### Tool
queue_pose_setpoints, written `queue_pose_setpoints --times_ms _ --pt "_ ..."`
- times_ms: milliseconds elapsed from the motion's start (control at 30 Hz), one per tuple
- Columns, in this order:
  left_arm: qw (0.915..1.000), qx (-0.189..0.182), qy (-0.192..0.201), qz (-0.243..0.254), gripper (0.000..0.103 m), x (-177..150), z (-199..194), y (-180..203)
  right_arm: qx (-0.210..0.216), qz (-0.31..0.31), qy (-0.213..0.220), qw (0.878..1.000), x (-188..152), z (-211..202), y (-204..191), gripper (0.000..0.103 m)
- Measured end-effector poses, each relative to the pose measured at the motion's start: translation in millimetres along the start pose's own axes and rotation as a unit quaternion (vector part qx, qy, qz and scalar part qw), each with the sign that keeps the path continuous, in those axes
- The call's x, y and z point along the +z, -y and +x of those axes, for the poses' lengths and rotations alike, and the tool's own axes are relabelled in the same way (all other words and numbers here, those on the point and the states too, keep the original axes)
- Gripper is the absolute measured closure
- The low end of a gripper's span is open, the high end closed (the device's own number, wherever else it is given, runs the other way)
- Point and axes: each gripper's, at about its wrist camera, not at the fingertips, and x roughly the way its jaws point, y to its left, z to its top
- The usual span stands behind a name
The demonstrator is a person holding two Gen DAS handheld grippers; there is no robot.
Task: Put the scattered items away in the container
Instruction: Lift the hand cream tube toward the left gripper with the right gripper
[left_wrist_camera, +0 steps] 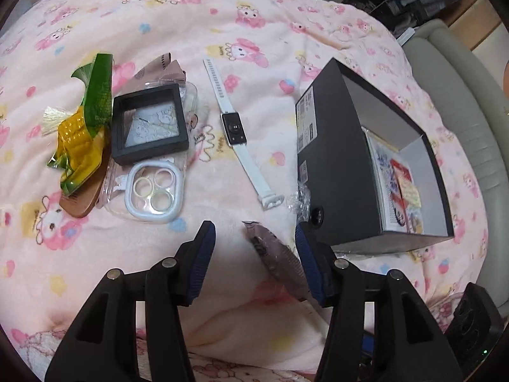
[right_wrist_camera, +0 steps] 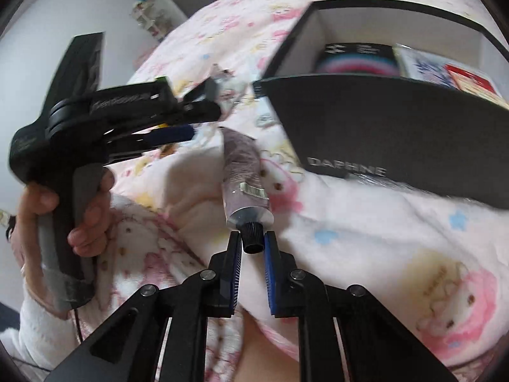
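Both tongs are black plastic linkages with round silver pivot screws and ribbed blue pads on the fingers. The left tongs have a black pistol grip with a grey trigger, faint lettering on top and a thin black cable below. The hand wears a fuzzy white sleeve.

White watch beside open box

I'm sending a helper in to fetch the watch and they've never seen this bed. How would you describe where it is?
On the pink cartoon-print blanket, look left of the open black box. The watch lies alone, strap stretched out flat, between that box and a cluster holding a black frame and a clear phone case. It is the only white strap with a small dark rectangular face.
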Motion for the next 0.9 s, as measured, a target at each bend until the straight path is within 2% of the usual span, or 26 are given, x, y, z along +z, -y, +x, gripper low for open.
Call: queue_pose_setpoints --times_ms 133,267,333,467,600,700,867,900 --pt "0.9997 0.009 -0.020 -0.004 0.050 -6.1 9.7 3.0 -0.003 0.003 0.013 1.000 0.6 -6.0 1.8 0.091" --pt "0.9998 0.018 0.000 -0.009 0.050 -5.3 5.5 2.9 -0.022 0.037 0.037 0.998 3.3 -23.0 26.6 0.090" --pt "0.9997 0.020 -0.005 -0.012 0.050 -3.8 9.3 2.8 -0.031 0.056 0.039 0.997 4.1 -26.0 44.4 0.089" --pt "0.9996 0.011 -0.016 0.018 0.050 -2.6 19.0 16.0 -0.032 0.089 0.032 0.995 -1.9 -30.3 63.5 0.089" --pt "0.9983 0.003 -0.025 0.053 0.050 -4.0 26.8 30.6 -0.056 0.078 0.046 0.994 4.8 -25.4 52.9 0.089" --pt "0.9968 0.031 -0.049 0.055 0.049 -2.6 40.4 31.0 -0.058 0.073 0.036 0.995 4.3 -22.8 55.5 0.089" --pt "0.9956 0.037 -0.063 0.059 0.044 3.7 55.6 34.9 -0.062 0.085 -0.021 0.994 -1.9 -1.7 64.8 0.084" --pt "0.9953 0.037 -0.067 0.060 0.043 4.2 59.2 36.4 -0.064 0.082 -0.019 0.994 -1.6 1.8 63.5 0.083"
